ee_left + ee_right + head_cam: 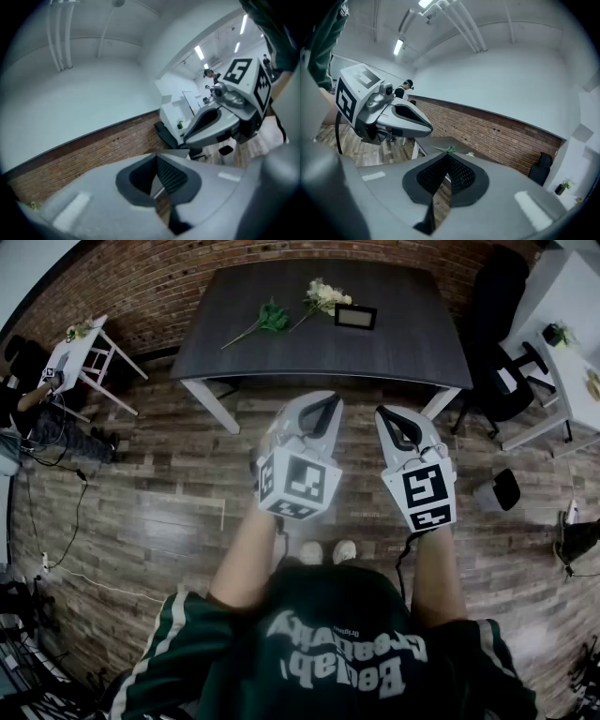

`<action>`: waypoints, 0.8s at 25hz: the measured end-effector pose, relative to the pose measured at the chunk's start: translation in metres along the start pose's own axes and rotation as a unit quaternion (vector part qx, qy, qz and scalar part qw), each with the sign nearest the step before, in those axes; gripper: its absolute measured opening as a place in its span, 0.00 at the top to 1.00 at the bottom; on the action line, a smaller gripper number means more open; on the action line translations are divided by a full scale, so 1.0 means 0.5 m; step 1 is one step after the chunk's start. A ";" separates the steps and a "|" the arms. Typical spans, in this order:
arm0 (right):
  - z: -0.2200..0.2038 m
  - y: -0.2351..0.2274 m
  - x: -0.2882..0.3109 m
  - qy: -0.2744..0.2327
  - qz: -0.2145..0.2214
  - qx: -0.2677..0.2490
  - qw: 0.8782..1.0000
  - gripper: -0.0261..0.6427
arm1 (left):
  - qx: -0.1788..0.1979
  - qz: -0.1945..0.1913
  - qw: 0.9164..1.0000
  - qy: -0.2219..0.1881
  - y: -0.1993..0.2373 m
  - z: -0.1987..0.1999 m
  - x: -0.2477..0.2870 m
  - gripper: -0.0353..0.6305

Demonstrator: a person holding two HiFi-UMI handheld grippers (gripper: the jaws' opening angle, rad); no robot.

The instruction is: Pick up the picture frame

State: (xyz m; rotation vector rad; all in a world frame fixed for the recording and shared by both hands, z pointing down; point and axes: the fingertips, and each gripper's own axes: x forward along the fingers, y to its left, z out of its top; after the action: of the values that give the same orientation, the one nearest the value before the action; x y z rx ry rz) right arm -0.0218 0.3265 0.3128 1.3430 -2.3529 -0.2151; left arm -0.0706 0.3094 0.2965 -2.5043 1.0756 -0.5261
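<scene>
Holding the left gripper [328,407] out over the wood floor [141,512], tipping it slightly downward, pressing its jaws flat together and pinching nothing. Holding the right gripper [386,418] just beside it, off to the right of the left jaws, tipping it a little down as well and pressing its pads together on empty air, with only a thin slit showing behind the tips. Catching each gripper in the other's camera, off to the side of the closed jaws, near but not touching.

Leaving the picture frame [355,317] untouched, well ahead of both pairs of jaws and roughly in line with the gap between the two grippers. Resting it on the dark table [412,343] toward the far edge, possibly propped upright, though hard telling from so steep a view.

Finding white flowers [323,294] just beside the frame, ahead of the left jaws, and a green sprig [272,317] further left again, both lying on the same tabletop. Showing that sprig and a near table corner right over the tips of the right jaws in the right gripper view.

Placing a black office chair [495,306] ahead and to the right of the right jaws, a small white stand [89,352] far to the left of the left jaws, and a brick wall [169,277] running beyond the table.
</scene>
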 end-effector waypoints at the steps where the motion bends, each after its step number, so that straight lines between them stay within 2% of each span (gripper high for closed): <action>1: 0.001 0.002 0.000 0.000 0.000 -0.001 1.000 0.95 | 0.000 0.000 1.000 0.000 0.000 -0.001 -0.001 0.94; 20: 0.020 0.017 0.043 0.002 0.001 -0.013 1.000 0.95 | -0.002 0.000 1.000 0.002 0.040 -0.029 -0.002 0.94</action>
State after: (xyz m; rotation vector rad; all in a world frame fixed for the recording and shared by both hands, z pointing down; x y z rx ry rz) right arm -0.0421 0.3120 0.3127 1.3286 -2.3396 -0.2424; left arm -0.0902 0.2948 0.2998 -2.5088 1.0789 -0.5286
